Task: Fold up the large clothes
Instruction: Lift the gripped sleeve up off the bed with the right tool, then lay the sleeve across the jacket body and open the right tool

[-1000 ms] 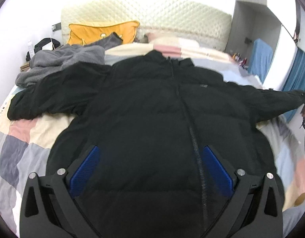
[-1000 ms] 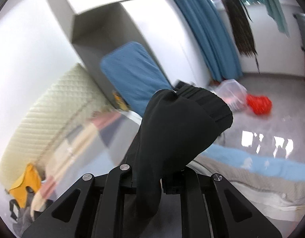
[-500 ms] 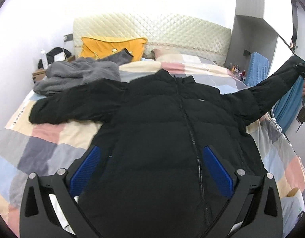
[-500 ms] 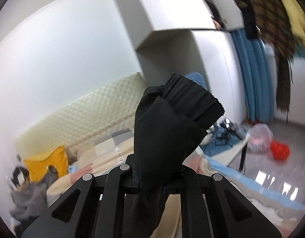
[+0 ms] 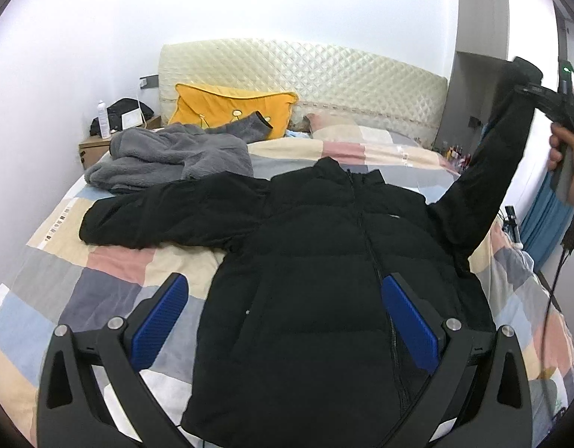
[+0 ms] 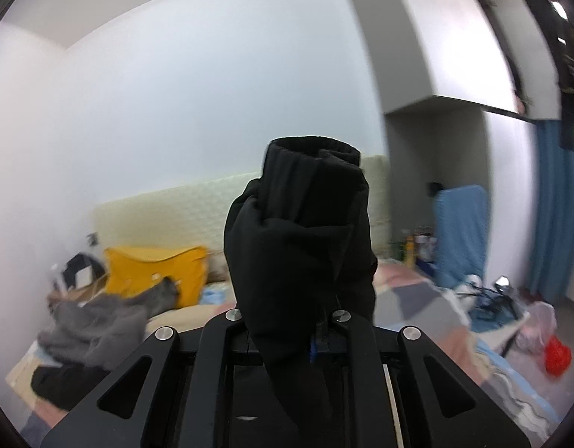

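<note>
On the patchwork bed point(image 5: 111, 268): black puffer jacket point(image 5: 324, 280) spread front-up, zipped.
Right tongs point(image 6: 326, 321) clamp the sleeve cuff point(image 6: 309, 171), lifted clear of the bed; left tongs point(image 5: 283, 317) wide apart above jacket hem, gripping nothing. Grey fleece point(image 5: 167, 156) near yellow pillow point(image 5: 230, 108).

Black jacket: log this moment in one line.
black jacket flat on bed | right hand-held gripper shut on sleeve cuff, raised | left hand-held gripper open above jacket
</note>
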`<state>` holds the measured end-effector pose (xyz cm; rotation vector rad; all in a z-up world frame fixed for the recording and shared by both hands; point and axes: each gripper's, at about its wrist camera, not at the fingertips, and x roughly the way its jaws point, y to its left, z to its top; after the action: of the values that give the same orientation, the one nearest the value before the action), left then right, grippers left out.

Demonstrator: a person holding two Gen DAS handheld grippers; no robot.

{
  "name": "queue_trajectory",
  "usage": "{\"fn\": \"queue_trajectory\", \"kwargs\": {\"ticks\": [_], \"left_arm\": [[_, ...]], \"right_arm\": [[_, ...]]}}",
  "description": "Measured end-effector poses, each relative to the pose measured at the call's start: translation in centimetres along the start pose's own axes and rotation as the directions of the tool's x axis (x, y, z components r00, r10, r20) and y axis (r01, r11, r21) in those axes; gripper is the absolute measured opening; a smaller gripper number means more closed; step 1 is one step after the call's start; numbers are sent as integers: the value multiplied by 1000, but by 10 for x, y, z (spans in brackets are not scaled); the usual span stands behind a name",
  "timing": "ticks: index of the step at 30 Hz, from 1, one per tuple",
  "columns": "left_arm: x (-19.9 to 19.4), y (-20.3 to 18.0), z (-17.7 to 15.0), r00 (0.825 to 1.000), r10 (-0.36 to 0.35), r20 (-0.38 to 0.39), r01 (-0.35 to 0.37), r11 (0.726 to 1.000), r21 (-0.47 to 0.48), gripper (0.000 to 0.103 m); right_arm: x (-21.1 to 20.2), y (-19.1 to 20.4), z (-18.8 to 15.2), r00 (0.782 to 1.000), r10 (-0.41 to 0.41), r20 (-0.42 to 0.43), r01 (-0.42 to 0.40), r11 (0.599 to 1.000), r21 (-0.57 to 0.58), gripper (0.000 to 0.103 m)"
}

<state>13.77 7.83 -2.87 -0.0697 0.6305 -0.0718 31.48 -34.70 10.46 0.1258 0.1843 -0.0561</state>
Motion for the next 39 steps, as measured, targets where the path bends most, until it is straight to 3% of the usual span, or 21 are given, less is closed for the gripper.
{"fn": "queue_trajectory", "kwargs": {"ticks": [5, 11, 18, 22, 31, 36, 39], "left_arm": [[-6, 20, -6, 1000, 3, -2, -3, 999, -32, 103], [-9, 50, -15, 1000, 20, -15, -21, 997, -73, 103], [7, 79, -26, 998, 30, -55, -36, 994, -104, 103], [18, 92, -32, 996, 24, -83, -35, 991, -128, 103], [34, 104, -36, 994, 3, -113, -19, 990, -142, 103], [44, 108, -38, 990, 0, -138, -20, 989, -145, 103], [43, 108, -37, 989, -1, -145, -21, 989, -148, 103]], "right_arm": [[15, 79, -30, 995, 94, -15, -95, 991, -90, 14], [40, 154, -80, 978, 194, -71, -201, 973, -113, 14], [79, 248, -171, 926, 282, -250, -322, 937, -134, 15], [100, 286, -230, 900, 269, -344, -347, 919, -189, 16], [135, 317, -313, 864, 190, -466, -346, 897, -274, 24], [136, 331, -319, 867, 161, -471, -354, 864, -357, 33], [128, 334, -314, 860, 190, -474, -385, 850, -359, 44]]}}
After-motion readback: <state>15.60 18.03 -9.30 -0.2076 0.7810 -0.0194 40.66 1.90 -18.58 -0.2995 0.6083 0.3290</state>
